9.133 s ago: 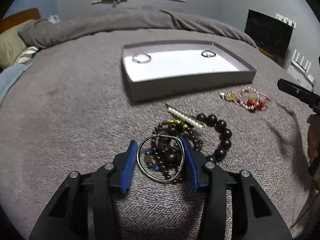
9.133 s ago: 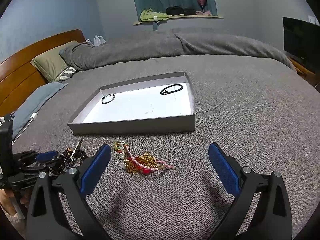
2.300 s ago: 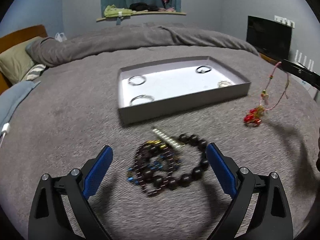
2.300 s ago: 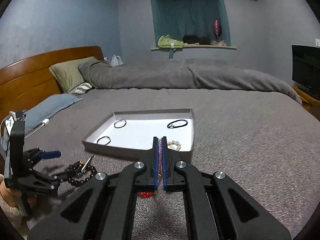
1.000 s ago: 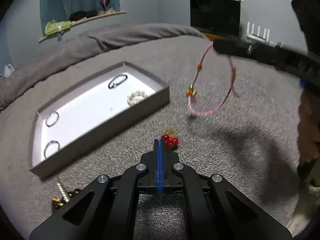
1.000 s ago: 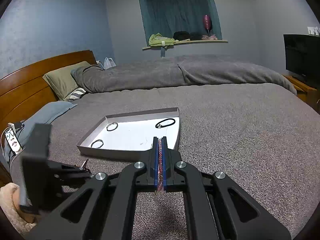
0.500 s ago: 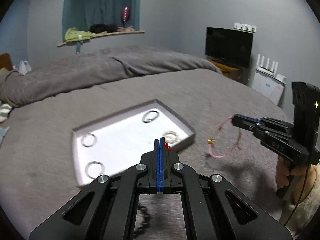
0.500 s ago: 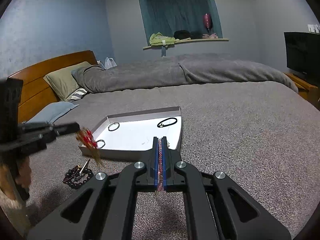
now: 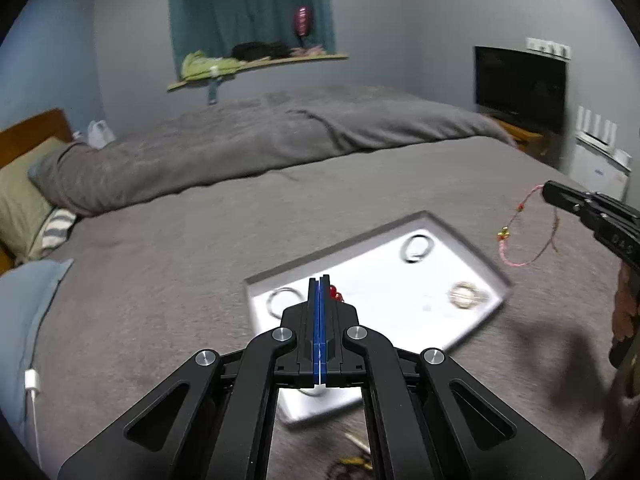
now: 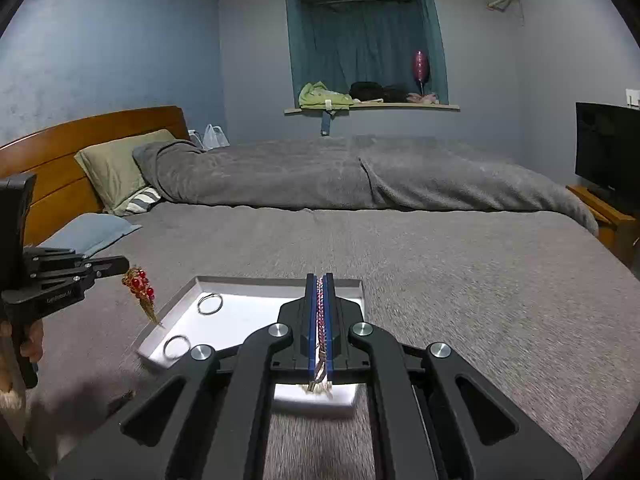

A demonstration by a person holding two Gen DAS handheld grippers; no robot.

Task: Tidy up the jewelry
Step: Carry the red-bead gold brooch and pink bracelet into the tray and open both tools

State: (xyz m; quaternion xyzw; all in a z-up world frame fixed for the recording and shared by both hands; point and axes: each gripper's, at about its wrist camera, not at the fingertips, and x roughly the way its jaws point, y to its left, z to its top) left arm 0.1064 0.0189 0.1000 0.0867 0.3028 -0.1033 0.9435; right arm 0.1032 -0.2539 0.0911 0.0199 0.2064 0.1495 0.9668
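Note:
A shallow grey tray (image 9: 332, 248) with a white floor lies on the bed and holds three rings, among them a dark ring (image 9: 418, 249) and a pale gold one (image 9: 466, 295). My left gripper (image 9: 319, 280) hangs above the tray's near left part, shut on a red bead charm (image 10: 138, 280) with a gold tassel dangling below. My right gripper (image 10: 320, 278) is shut on a pink cord bracelet (image 9: 528, 236), whose loop hangs in the air to the right of the tray. In the right wrist view the tray (image 10: 256, 280) lies under the gripper, with two rings (image 10: 210, 304) showing.
More jewelry (image 9: 352, 464), dark beads and a gold bit, lies on the grey bedspread just in front of the tray. A rolled grey duvet (image 10: 320, 176) and pillows (image 10: 116, 164) lie at the back. A TV (image 9: 520, 84) stands on the right. A hand (image 9: 624, 312) holds the right gripper.
My left gripper has risen from the bedspread with the red charm and now hangs over the tray. My right gripper carried the pink bracelet nearer the tray. Both stayed shut.

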